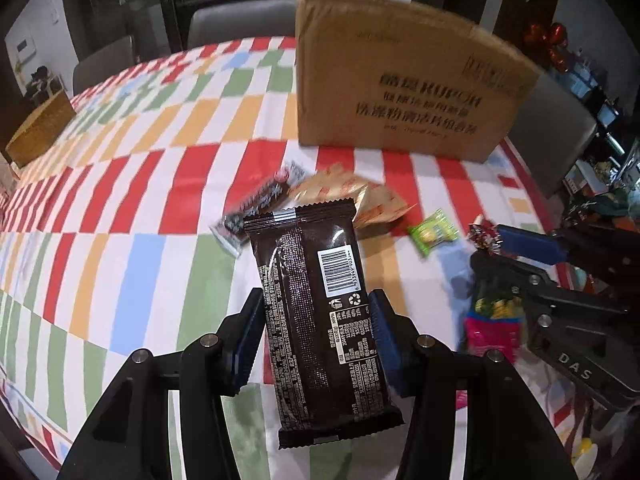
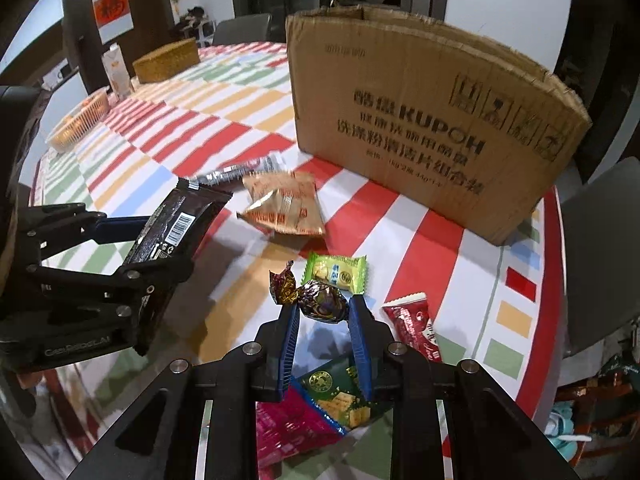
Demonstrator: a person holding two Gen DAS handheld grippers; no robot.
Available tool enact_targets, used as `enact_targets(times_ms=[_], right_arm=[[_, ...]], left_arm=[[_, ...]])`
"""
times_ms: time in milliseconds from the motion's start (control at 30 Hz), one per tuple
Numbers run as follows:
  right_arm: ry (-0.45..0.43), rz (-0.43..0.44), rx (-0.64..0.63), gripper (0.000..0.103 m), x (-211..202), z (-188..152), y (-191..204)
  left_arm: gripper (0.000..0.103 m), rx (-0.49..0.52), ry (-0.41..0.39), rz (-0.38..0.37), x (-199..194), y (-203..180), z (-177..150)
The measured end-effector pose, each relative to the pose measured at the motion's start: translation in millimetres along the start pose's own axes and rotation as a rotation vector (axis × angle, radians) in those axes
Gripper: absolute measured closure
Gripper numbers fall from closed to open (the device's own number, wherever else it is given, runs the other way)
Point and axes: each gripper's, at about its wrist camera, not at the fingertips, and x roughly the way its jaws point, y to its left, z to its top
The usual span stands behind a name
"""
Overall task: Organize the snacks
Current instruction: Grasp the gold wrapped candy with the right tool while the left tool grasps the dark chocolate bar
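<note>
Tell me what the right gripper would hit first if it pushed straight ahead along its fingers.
Probably the green snack packet lying just past the foil-wrapped candy that the right gripper holds. Farther along stands the cardboard box. The gripper's height above the table is unclear, so it might pass over the packet.

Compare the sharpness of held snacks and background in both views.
Left wrist view: dark brown barcoded wrapper in the left gripper is crisp; brown cardboard box print is smeared. Right wrist view: foil-wrapped candy in the right gripper is sharp; orange biscuit packets blur.
</note>
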Motion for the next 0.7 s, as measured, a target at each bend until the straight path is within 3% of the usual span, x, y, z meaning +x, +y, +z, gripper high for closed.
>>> enact_targets(times_ms=[700], right_arm=[[-0.21, -0.011, 0.055, 0.076, -74, 25, -3]], left_arm=[[0.052, 0.046, -0.228, -0.018, -83, -14, 33]])
